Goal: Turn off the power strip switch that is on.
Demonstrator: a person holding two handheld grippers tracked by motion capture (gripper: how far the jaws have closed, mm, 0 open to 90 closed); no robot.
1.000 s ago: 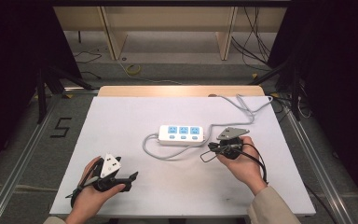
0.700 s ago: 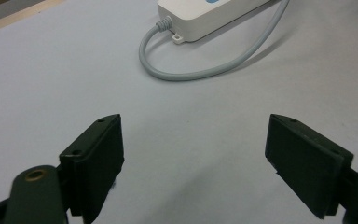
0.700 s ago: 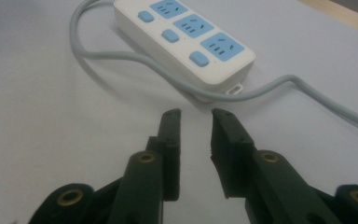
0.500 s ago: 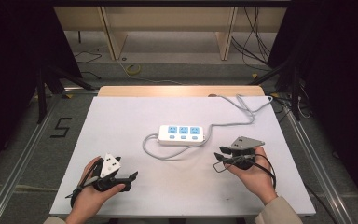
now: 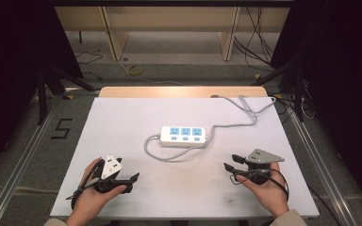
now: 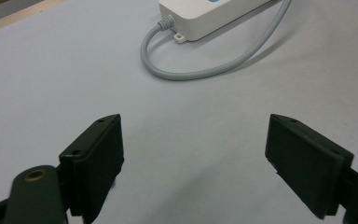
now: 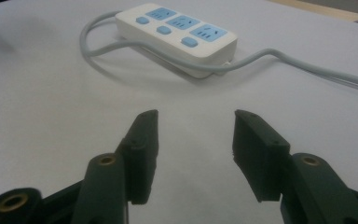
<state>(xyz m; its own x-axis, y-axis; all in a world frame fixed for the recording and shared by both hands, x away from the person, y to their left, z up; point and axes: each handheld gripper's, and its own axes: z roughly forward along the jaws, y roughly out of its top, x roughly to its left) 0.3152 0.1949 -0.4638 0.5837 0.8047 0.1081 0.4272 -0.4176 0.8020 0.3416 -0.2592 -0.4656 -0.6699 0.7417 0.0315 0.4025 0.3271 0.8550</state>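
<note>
A white desk (image 5: 122,122) fills the middle of the high view, dark floor around it. A white power strip (image 5: 184,136) with three blue sockets lies at the frame's centre, its grey cable (image 5: 245,115) looping off toward the upper right. The left hand-held gripper (image 5: 133,177) sits at lower left and the right hand-held gripper (image 5: 232,162) at lower right, both with jaws parted and holding nothing (probably parked either side of the strip, ready to approach). No containers are on the desk
</note>
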